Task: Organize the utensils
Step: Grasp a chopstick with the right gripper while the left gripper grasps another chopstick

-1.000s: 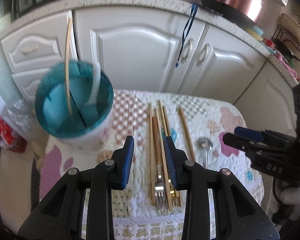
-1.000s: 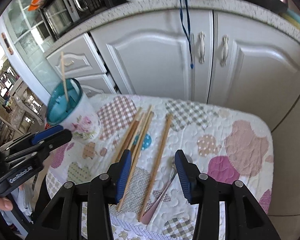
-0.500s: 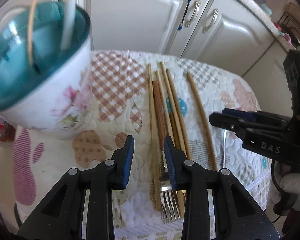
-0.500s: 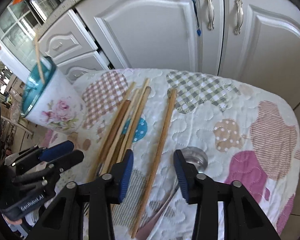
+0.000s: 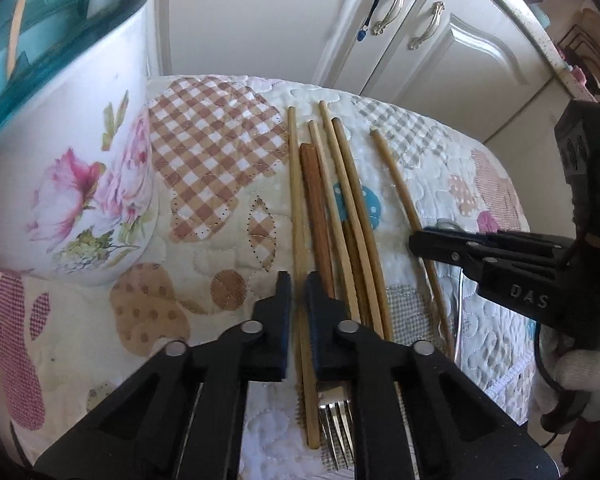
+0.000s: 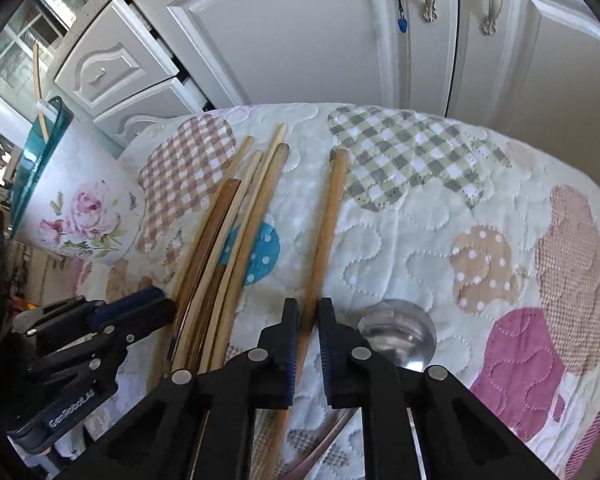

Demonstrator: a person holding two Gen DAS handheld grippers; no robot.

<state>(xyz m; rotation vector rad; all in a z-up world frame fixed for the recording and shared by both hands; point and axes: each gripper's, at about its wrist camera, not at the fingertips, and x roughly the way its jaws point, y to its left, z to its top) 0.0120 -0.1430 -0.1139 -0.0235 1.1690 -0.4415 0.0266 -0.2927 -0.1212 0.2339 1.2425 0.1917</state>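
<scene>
At lower centre of each wrist view, we keep left claw [image 5: 299,294] clamped on leftmost chopstick [image 5: 296,200], right claw [image 6: 308,316] on lone chopstick [image 6: 326,228]. Lift both level, clear of bundle, toward floral holder [image 5: 60,168] at upper left.

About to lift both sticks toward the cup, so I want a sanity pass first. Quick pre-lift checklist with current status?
1. left gripper closed on the leftmost chopstick: ok, one stick between the jaws.
2. right gripper closed on the lone chopstick: ok.
3. Neighbouring sticks clear of the left jaws: cannot tell; the dark wooden handle lies against the right finger.
4. Spoon clear of the right jaws: ok, beside them.
5. Floral cup upright with room inside: ok, it holds only a stick and a white utensil.
6. Grippers apart: ok.
</scene>
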